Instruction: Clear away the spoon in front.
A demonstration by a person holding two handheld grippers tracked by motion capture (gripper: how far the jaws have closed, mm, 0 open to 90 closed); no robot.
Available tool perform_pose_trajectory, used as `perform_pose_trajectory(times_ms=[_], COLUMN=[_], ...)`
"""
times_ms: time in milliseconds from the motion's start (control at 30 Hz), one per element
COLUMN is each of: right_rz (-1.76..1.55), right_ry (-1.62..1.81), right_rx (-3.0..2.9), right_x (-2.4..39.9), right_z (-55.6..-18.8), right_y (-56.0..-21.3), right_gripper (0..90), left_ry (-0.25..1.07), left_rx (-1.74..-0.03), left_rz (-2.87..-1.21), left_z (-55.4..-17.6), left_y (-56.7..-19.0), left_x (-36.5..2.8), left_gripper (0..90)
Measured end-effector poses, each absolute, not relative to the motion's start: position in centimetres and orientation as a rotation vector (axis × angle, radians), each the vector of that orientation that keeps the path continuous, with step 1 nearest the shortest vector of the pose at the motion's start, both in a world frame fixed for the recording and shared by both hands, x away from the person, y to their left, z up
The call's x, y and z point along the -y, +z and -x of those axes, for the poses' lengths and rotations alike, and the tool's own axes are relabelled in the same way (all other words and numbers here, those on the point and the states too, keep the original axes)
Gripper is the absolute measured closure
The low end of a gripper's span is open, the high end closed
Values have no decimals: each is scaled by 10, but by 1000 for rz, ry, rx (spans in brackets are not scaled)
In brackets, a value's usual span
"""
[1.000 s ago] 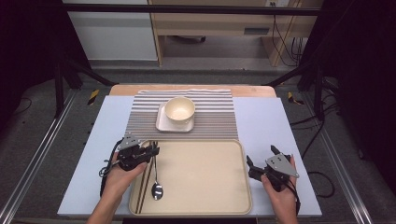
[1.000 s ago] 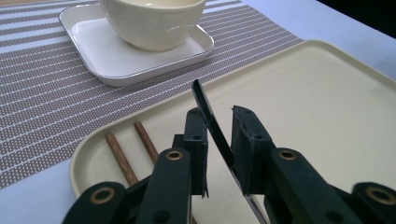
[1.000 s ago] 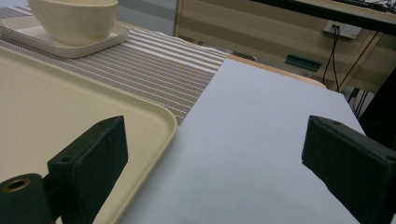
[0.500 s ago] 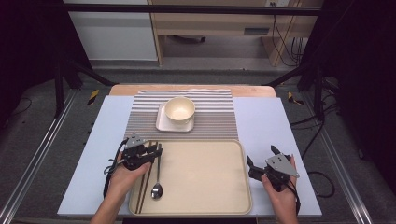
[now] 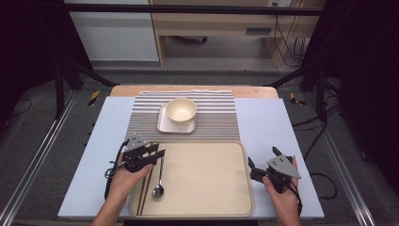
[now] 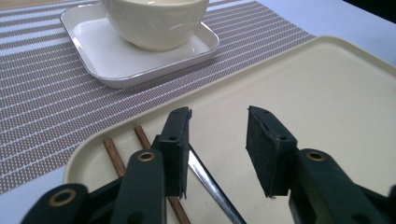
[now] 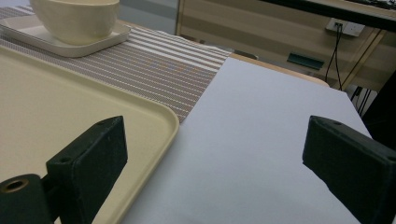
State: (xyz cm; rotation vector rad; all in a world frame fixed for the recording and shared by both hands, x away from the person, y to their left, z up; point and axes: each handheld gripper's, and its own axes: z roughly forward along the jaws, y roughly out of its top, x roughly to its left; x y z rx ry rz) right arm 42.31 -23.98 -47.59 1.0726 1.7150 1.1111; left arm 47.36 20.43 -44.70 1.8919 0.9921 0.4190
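Tongs point(image 7: 215, 154) gape over the table point(image 7: 261, 140) beside the tray point(image 7: 70, 93) (nothing between).

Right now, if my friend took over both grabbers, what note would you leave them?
Left gripper: jaws have just been opening, nothing between them; it hovers above the spoon handle.
Right gripper: open, empty, beside the tray's right edge.
Spoon and chopsticks lie along the tray's left side.
Bowl sits on the square plate, on the striped mat behind the tray.
Done: the spoon seems set down.
Left: probably the bowl and plate; I can't be sure.
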Motion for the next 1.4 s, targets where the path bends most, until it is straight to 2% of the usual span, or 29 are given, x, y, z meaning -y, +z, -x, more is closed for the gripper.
perform_pose_trajectory(times_ms=[300,600,1167,1400], right_rz=[-1065,-1064,-1068,-1049], right_ry=[1111,1115,1144,1130], right_rx=[-1719,-1721,-1728,-1732], right_x=[239,239,239,237], right_z=[-423,-423,-423,-424], right_y=[-476,-475,-473,-474], right_gripper=[63,61,40,36], left_ry=[462,467,461,493], left_rx=[-945,-866,-832,-812], left_rz=[-1878,-1868,-1843,-1850], left_z=[-475,-482,-503,-511], left_y=[-439,-432,-412,-395], left_x=[-198,-180,-167,-166], left_gripper=[428,236,87,83])
